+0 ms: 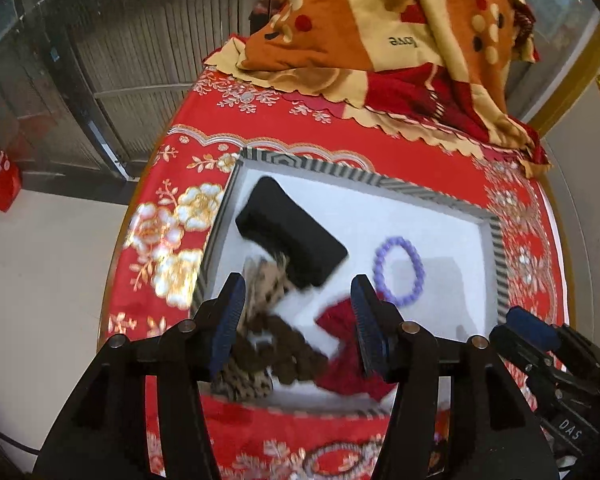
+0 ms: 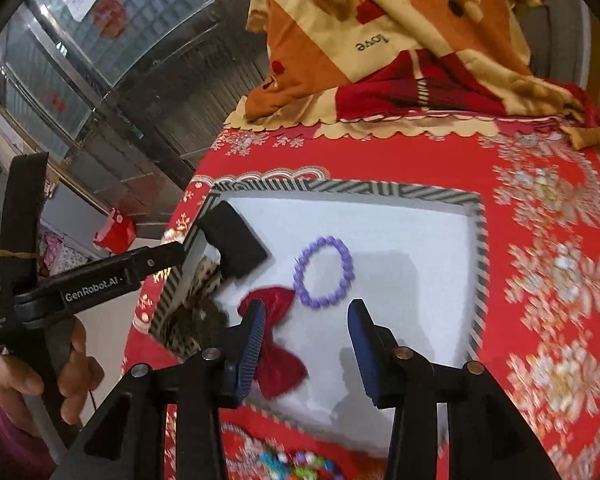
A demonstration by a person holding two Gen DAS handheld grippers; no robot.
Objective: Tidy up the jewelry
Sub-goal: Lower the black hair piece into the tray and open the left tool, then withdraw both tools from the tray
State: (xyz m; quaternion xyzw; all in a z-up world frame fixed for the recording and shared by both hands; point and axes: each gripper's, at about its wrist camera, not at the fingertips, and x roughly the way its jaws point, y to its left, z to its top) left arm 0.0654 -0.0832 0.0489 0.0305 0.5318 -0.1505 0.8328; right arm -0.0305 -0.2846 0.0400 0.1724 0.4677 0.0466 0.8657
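Observation:
A shallow tray with a striped rim (image 1: 496, 264) (image 2: 478, 280) and a white floor lies on the red tablecloth. In it are a black pad (image 1: 292, 232) (image 2: 236, 240), a purple bead bracelet (image 1: 420, 268) (image 2: 326, 240), a red velvet bow (image 1: 340, 368) (image 2: 280, 368), a leopard-print scrunchie (image 1: 264, 284) (image 2: 204, 276) and a string of brown beads (image 1: 288, 356) (image 2: 204, 312). My left gripper (image 1: 298, 284) hangs open above the scrunchie and the bow, holding nothing. Open and empty too, my right gripper (image 2: 307, 306) hovers over the bow and the bracelet.
A folded orange and red blanket (image 1: 380, 32) (image 2: 380, 40) covers the table's far end. The flowered cloth (image 1: 172, 220) drops off at the left edge to a pale floor. Bright loose beads (image 2: 296, 464) lie in front of the tray. A hand (image 2: 72, 368) grips the left tool.

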